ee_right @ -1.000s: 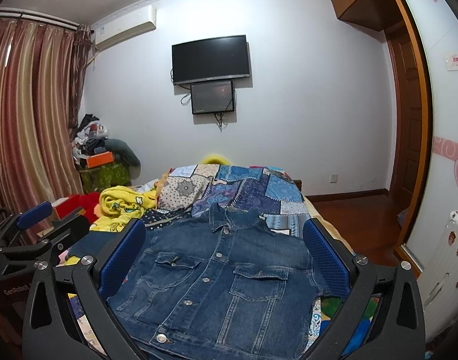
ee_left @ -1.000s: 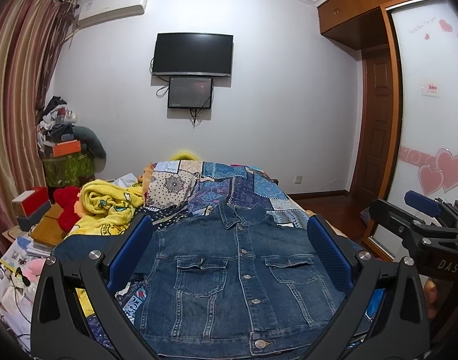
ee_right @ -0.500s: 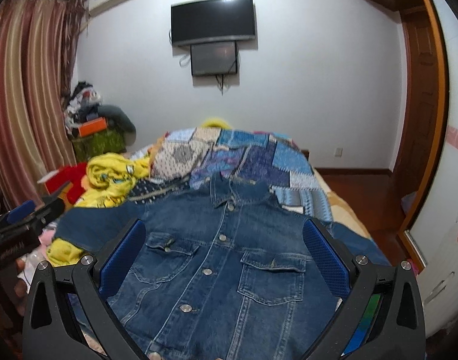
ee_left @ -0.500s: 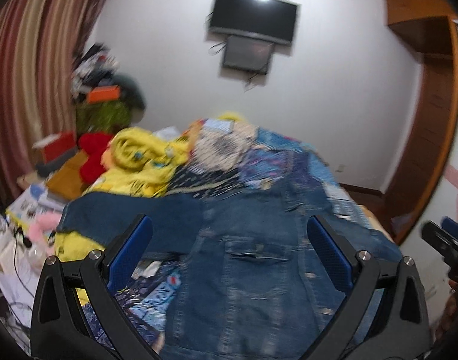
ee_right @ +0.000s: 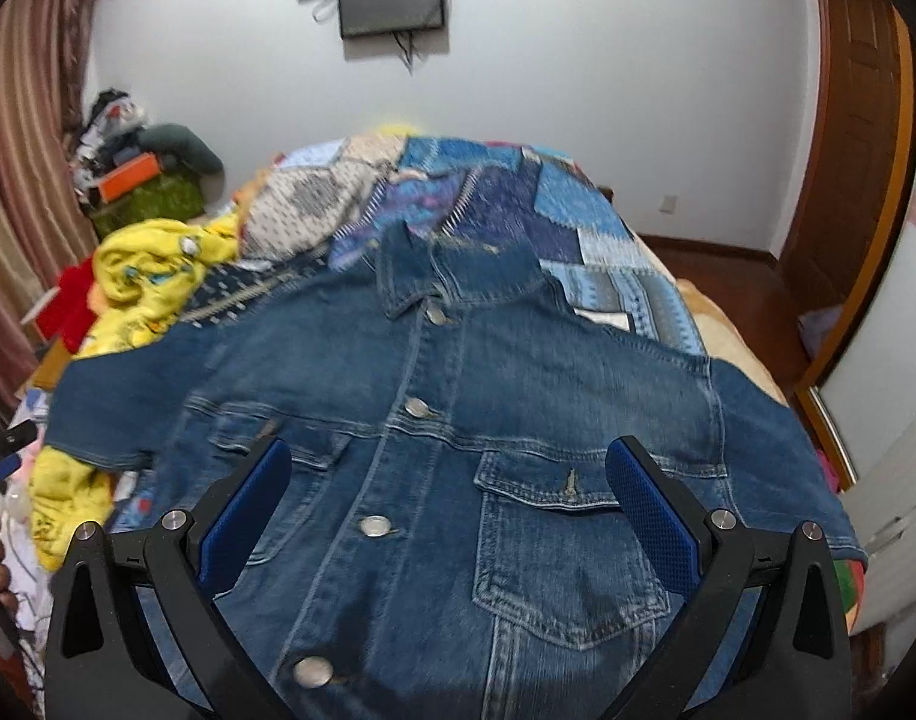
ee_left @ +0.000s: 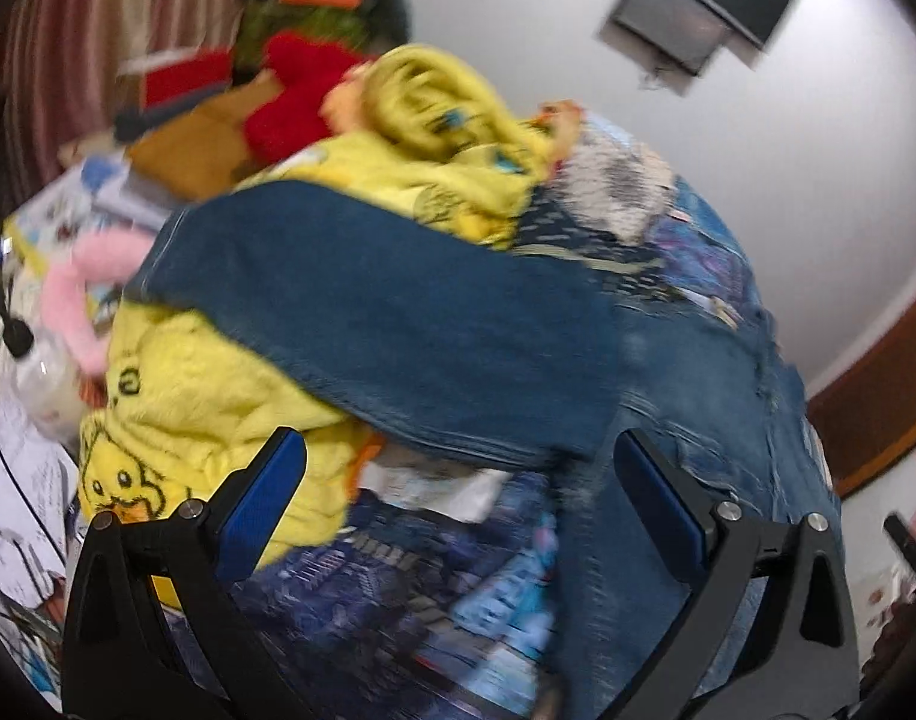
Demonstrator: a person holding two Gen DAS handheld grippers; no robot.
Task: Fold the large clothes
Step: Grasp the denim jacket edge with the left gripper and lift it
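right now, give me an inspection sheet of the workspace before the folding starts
surface: bed under a patchwork quilt, mostly covered.
job's things: denim jacket lying front up, buttoned, sleeves spread to both sides; its sleeve rests over yellow clothes.
clutter: yellow clothes, red plush, pink plush, papers beside the bed.
grippers: left gripper open, empty, aimed near the sleeve; right gripper open, empty, over the jacket front.
cables: black cable at the left edge; wires under the wall screen.
surroundings: curtain, wooden door, white wall.
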